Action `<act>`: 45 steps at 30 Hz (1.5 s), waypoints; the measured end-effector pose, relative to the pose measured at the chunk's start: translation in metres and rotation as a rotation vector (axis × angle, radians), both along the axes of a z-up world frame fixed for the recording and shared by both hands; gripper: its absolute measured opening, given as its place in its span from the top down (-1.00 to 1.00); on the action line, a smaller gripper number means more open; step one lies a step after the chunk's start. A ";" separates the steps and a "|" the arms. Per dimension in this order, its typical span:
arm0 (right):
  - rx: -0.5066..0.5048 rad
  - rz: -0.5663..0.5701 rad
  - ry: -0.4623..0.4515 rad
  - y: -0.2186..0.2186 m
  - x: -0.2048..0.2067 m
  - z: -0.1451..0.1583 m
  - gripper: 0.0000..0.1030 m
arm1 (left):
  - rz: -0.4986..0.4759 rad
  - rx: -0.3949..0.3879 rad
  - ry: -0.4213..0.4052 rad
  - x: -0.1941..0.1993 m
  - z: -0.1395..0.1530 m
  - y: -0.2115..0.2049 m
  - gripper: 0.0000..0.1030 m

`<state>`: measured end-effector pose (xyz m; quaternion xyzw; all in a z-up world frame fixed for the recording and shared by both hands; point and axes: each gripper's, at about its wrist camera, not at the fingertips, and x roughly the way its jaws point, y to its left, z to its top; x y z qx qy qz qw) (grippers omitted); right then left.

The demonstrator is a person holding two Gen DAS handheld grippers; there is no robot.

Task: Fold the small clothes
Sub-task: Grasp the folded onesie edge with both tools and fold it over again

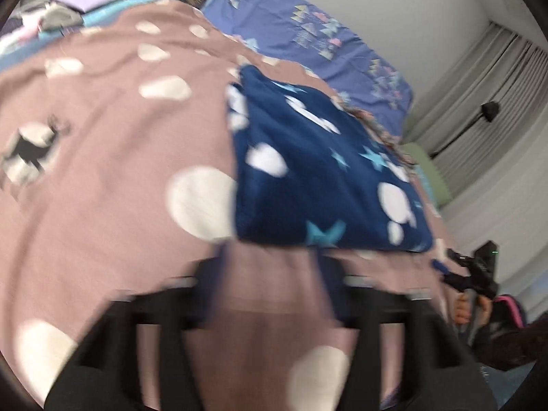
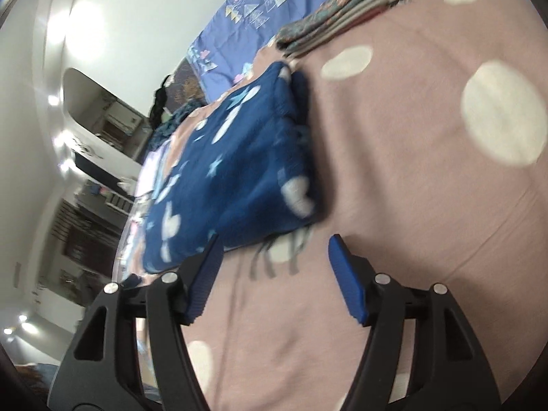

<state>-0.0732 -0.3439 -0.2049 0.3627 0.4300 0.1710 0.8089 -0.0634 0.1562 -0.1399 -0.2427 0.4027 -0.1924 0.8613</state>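
Both grippers stand released with nothing between their fingers: the right gripper (image 2: 274,274) shows ribbed blue pads on black arms, and the left gripper (image 1: 270,291) is blurred but spread wide over bare cloth. Just beyond both sets of fingers lies the folded garment (image 2: 236,171), a plush navy fleece rectangle printed with white blobs and pale blue stars, resting on the bed's soft dusty-pink bedspread (image 2: 411,205) with large white dots. Farther past the fingers sit a flat stack of folded patterned cloths (image 2: 328,27) and a purple pillow (image 1: 308,34) with small triangle prints.

Fleecy navy garment (image 2: 236,171); matt cotton bedspread (image 2: 411,205).
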 end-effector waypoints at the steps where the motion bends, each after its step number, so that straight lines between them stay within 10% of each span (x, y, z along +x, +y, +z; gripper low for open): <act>1: 0.036 0.007 0.012 0.004 0.005 -0.005 -0.46 | -0.019 -0.039 0.011 0.002 -0.006 -0.005 -0.42; 7: 0.111 -0.208 0.061 0.005 0.038 -0.022 -0.66 | 0.110 -0.245 0.017 0.040 -0.030 -0.010 -0.31; 8: 0.109 -0.225 0.055 0.006 0.040 -0.020 -0.51 | 0.154 -0.304 0.039 0.050 -0.034 -0.005 0.45; 10: 0.051 -0.198 0.057 0.010 0.048 -0.015 0.70 | 0.166 -0.389 0.078 0.059 -0.042 0.002 0.62; 11: 0.056 -0.202 0.051 0.009 0.046 -0.011 0.67 | 0.167 -0.384 0.058 0.059 -0.036 0.004 0.65; 16: 0.061 -0.145 0.006 0.011 0.022 0.020 0.69 | 0.116 -0.097 -0.108 0.033 0.030 -0.002 0.71; 24: -0.064 -0.076 0.129 0.013 0.000 -0.005 0.20 | 0.245 0.339 0.040 0.009 0.011 0.003 0.51; 27: -0.101 -0.105 0.035 -0.006 0.010 0.015 0.07 | 0.316 0.515 -0.070 -0.003 0.045 -0.016 0.42; 32: -0.131 -0.111 -0.039 -0.025 0.058 0.028 0.00 | -0.112 0.573 -0.369 -0.005 0.094 -0.155 -0.20; 38: 0.083 -0.072 0.015 -0.050 0.108 0.008 0.45 | -0.638 0.761 -0.509 -0.026 0.043 -0.355 -0.20; 45: -0.026 0.055 0.077 -0.034 0.148 -0.003 0.18 | -0.740 0.917 -0.522 -0.028 0.006 -0.421 -0.20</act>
